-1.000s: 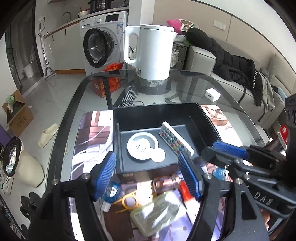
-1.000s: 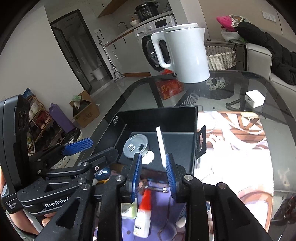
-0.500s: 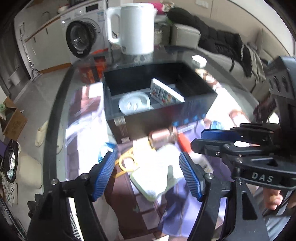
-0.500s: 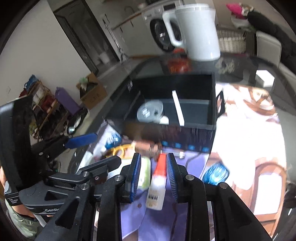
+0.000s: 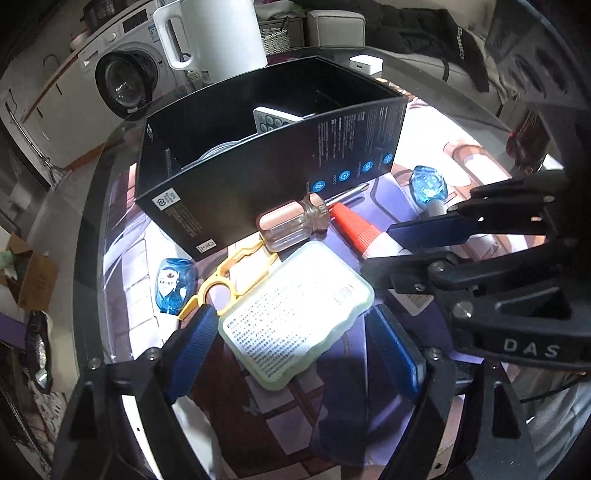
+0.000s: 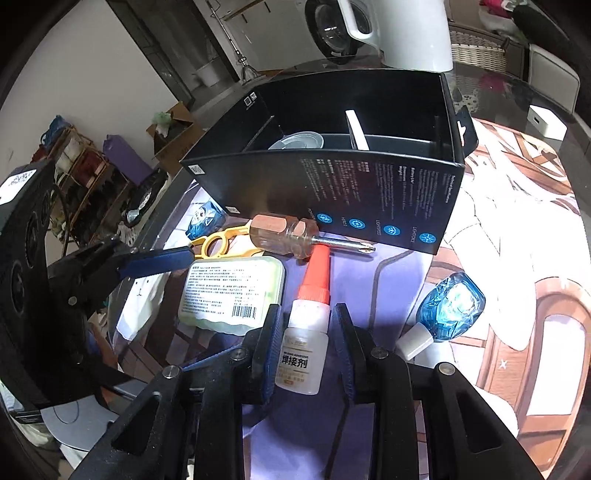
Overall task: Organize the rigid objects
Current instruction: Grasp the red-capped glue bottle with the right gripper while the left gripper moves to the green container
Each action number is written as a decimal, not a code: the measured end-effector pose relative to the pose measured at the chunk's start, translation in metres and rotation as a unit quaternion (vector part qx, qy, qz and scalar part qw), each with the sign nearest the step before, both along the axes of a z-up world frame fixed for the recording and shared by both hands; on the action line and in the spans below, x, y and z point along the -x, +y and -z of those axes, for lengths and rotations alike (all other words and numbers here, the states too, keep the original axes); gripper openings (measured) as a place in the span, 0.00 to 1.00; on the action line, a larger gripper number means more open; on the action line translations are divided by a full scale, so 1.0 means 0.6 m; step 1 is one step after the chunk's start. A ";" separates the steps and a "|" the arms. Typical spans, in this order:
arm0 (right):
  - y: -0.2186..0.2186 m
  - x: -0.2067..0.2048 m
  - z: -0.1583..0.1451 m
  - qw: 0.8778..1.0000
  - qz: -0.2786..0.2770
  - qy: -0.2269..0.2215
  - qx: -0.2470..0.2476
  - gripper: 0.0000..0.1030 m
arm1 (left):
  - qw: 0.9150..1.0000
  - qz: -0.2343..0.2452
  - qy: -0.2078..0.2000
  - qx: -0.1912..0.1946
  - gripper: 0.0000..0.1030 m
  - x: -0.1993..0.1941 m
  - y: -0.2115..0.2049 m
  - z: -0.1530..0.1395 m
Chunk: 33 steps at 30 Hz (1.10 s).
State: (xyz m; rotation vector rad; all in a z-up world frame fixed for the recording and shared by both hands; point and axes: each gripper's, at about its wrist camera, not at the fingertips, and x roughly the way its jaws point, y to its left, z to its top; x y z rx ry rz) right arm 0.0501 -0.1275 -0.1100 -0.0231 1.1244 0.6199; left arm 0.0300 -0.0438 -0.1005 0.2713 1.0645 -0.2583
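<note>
A black box (image 5: pixel 266 147) (image 6: pixel 332 173) holds a white remote (image 5: pixel 273 118) and a grey disc (image 6: pixel 299 142). In front of it lie a clear-handled screwdriver (image 6: pixel 291 234), a pale green case (image 5: pixel 295 317) (image 6: pixel 231 291), yellow scissors-like tool (image 5: pixel 225 277), a glue bottle with red tip (image 6: pixel 306 325) and two blue bottles (image 5: pixel 173 284) (image 6: pixel 448 310). My left gripper (image 5: pixel 291 354) is open, its fingers either side of the green case. My right gripper (image 6: pixel 308 339) is open, its fingers close around the glue bottle.
A white kettle (image 5: pixel 210 33) stands behind the box on the glass table (image 5: pixel 92 206). A white charger (image 6: pixel 546 122) lies at the far right. A washing machine (image 5: pixel 125 74), sofa and floor clutter lie beyond the table.
Both grippers have pulled back from above the box and dropped low to the objects in front of it. The left now straddles the green case, the right the glue bottle.
</note>
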 end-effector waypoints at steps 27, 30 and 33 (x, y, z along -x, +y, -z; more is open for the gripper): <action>-0.024 0.001 0.008 1.000 0.009 0.007 -0.006 0.29 | 0.999 -0.015 0.029 0.036 0.56 -0.012 -0.001 0.002; -0.027 0.003 0.007 1.000 0.011 0.004 -0.006 0.29 | 0.998 -0.024 0.036 0.044 0.61 -0.013 0.004 0.006; -0.027 0.004 0.005 1.000 0.011 0.002 -0.005 0.29 | 0.997 -0.027 0.043 0.052 0.62 -0.015 0.010 0.007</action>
